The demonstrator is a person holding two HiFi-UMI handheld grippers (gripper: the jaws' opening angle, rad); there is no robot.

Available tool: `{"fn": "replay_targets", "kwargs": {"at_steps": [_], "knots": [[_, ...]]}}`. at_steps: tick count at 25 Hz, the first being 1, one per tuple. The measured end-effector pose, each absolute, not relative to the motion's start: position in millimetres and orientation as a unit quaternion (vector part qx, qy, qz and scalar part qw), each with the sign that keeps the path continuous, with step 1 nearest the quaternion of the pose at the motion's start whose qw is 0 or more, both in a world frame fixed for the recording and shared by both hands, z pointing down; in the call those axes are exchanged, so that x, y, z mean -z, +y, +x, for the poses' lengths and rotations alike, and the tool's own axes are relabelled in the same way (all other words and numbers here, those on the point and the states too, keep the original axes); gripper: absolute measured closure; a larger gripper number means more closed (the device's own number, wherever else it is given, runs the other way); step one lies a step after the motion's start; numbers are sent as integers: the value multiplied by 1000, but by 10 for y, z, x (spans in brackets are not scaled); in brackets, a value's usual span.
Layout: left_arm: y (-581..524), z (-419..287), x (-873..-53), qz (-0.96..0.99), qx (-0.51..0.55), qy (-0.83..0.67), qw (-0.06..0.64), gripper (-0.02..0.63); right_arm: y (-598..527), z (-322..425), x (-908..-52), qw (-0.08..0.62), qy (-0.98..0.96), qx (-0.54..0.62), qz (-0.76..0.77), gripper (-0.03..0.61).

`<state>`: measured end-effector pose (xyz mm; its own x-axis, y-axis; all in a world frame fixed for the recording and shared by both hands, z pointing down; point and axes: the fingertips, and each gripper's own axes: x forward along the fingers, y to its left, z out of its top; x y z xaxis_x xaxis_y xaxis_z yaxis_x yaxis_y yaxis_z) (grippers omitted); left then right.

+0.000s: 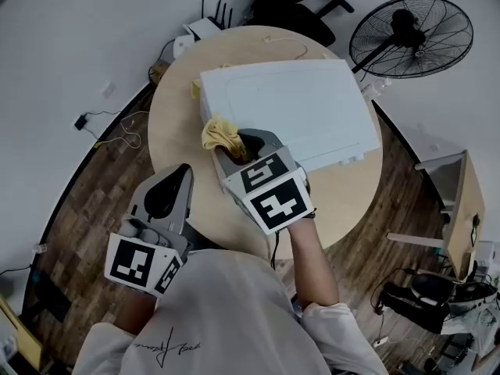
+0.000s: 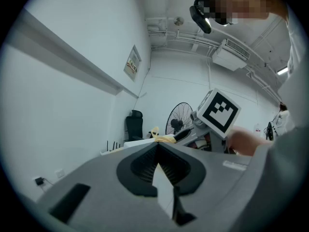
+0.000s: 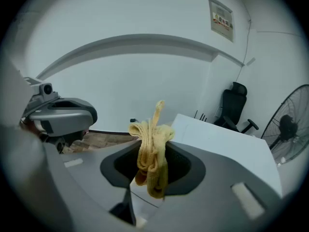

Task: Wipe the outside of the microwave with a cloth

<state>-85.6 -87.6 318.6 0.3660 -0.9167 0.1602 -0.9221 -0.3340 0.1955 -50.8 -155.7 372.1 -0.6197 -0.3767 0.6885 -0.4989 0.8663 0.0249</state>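
The yellow cloth (image 1: 221, 135) is bunched up and pinched in the right gripper (image 1: 237, 148), jaws clamped on it, right at the near-left corner of the white microwave (image 1: 289, 108), which sits in the middle of the round wooden worktop (image 1: 176, 123). The left gripper (image 1: 180, 174) is off to the near left over the worktop's edge, jaws closed together on nothing. A standing fan (image 1: 410, 36) is on the floor far right and a black office chair (image 1: 301, 6) is behind the worktop.
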Motion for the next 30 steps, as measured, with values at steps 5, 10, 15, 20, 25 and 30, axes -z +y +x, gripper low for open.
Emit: {"fn": "replay_targets", "kwargs": {"at_steps": [5, 10, 15, 20, 25, 30], "knots": [[-825, -833, -3215, 818, -12, -560, 132, 621, -1843, 45, -3499, 314, -895, -102, 301, 443], [-760, -902, -3227, 817, -17, -561, 132, 621, -2119, 738, -3336, 295, -875, -93, 371, 443], [-729, -895, -3226, 817, -18, -561, 135, 621, -2385, 1437, -3265, 275, -858, -106, 420, 443], [-692, -841, -3219, 820, -20, -555, 136, 621, -2784, 2326, -3352, 339, -790, -84, 503, 445], [-691, -828, -3227, 819, -17, -556, 141, 621, -3110, 3023, -3561, 441, -707, -50, 550, 445], [-674, -831, -3273, 820, -21, -553, 146, 621, -3205, 3295, -3916, 536, -646, -20, 543, 445]]}}
